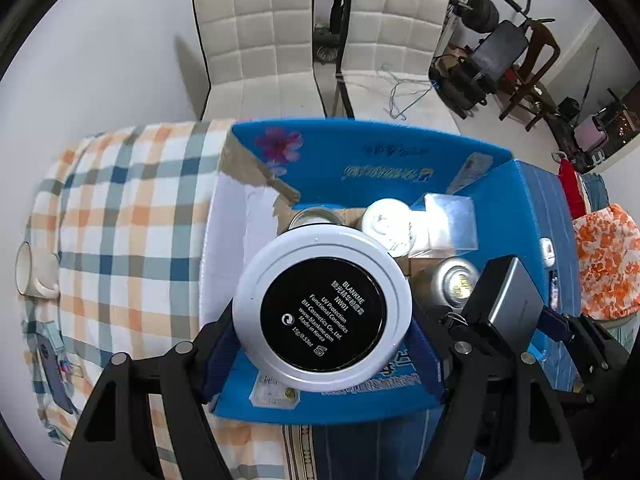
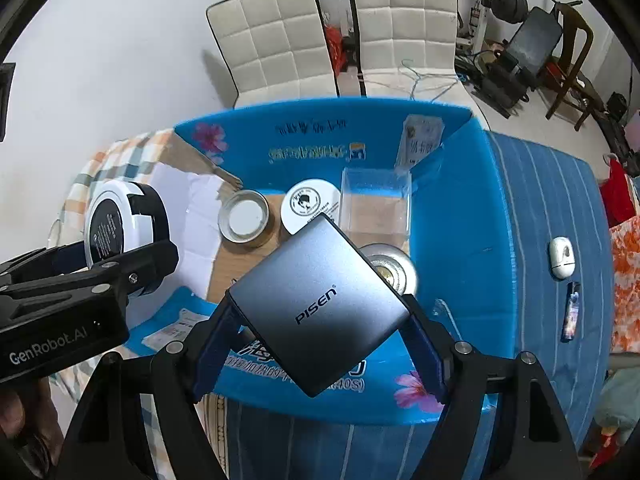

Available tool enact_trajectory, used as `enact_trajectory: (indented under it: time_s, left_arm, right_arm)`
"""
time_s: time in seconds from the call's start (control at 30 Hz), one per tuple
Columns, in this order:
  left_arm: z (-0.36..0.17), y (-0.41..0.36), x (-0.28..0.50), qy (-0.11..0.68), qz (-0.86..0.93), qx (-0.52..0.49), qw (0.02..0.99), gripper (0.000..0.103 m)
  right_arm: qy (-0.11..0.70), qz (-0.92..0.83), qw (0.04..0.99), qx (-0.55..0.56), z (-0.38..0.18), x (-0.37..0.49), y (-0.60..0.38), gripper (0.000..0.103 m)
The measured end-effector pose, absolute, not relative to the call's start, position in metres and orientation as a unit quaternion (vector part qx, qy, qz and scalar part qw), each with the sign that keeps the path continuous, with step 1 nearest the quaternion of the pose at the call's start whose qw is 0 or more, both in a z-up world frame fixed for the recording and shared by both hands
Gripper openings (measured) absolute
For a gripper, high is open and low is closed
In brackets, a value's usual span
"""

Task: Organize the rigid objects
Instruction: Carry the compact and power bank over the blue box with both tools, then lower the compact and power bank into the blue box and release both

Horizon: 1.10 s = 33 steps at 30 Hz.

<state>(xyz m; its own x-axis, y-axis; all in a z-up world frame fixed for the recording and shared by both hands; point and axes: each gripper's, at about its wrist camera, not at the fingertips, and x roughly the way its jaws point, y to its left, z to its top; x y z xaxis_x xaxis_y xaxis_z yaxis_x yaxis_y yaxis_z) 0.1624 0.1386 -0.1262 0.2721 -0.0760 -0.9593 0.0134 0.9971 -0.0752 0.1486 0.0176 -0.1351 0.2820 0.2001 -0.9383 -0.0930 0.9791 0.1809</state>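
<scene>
The room is a white-walled living space with two pale padded chairs (image 2: pixel 340 36) at 12 o'clock and exercise gear behind them. The surface is a table under a checked cloth (image 1: pixel 120 216) on one side and a blue striped cloth (image 2: pixel 552 208) on the other. An open blue box (image 2: pixel 448 216) stands in the middle.

The left gripper (image 1: pixel 322 332) is clamped on a round white compact (image 1: pixel 322 308), its black label toward the camera, held above the near left part of the box. The right gripper (image 2: pixel 320 328) is closed on a grey power bank (image 2: pixel 316 308), gripped by two opposite corners (so it sits like a diamond), above the near middle of the box.

In my judgement the step is to set both things down inside the box. To do it well, lower each one to a free part of the box floor: the compact toward 9 o'clock, where the bottom is bare, and the power bank near the front wall, clear of the silver tin (image 2: pixel 388 270) under it. Release only when the thing rests on the floor, since the corner grip could let the power bank swing.

Counted inside the box: one open metal lid (image 2: pixel 245 218), one white round tin (image 2: pixel 308 206), one clear plastic case (image 2: pixel 376 204), one silver tin. On the blue cloth at 3 o'clock lie one small white case (image 2: pixel 562 258) and one lighter (image 2: pixel 571 316). One white mug (image 1: pixel 34 270) stands at 9 o'clock in the left view.
</scene>
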Motion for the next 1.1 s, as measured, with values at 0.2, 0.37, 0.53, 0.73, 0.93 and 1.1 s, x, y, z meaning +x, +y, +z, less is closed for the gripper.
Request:
enact_trajectory:
  time_s: [0.2,0.37,0.53,0.73,0.93,1.1]
  left_arm:
    - [-0.164,0.146,0.175,0.629,-0.028,-0.032,0.776,0.073]
    - [-0.189,0.146,0.182,0.652,-0.026,-0.032,0.757,0.073]
    - [-0.205,0.142,0.184,0.668,-0.034,-0.037,0.743,0.073]
    - [-0.217,0.144,0.188,0.682,-0.034,-0.047,0.729,0.073]
    - [-0.22,0.148,0.187,0.69,-0.032,-0.046,0.722,0.073]
    - [-0.22,0.15,0.189,0.693,-0.03,-0.041,0.719,0.073]
  right_arm:
    - [0.607,0.081,0.789,0.052,-0.17,0.157,0.025,0.081]
    - [0.626,0.07,0.775,0.049,-0.203,0.167,0.035,0.081]
    - [0.624,0.076,0.777,0.019,-0.213,0.173,0.049,0.081]
    - [0.623,0.086,0.777,-0.003,-0.216,0.177,0.059,0.082]
    - [0.625,0.094,0.775,-0.021,-0.218,0.176,0.064,0.084]
    - [0.63,0.089,0.771,-0.026,-0.219,0.175,0.066,0.084]
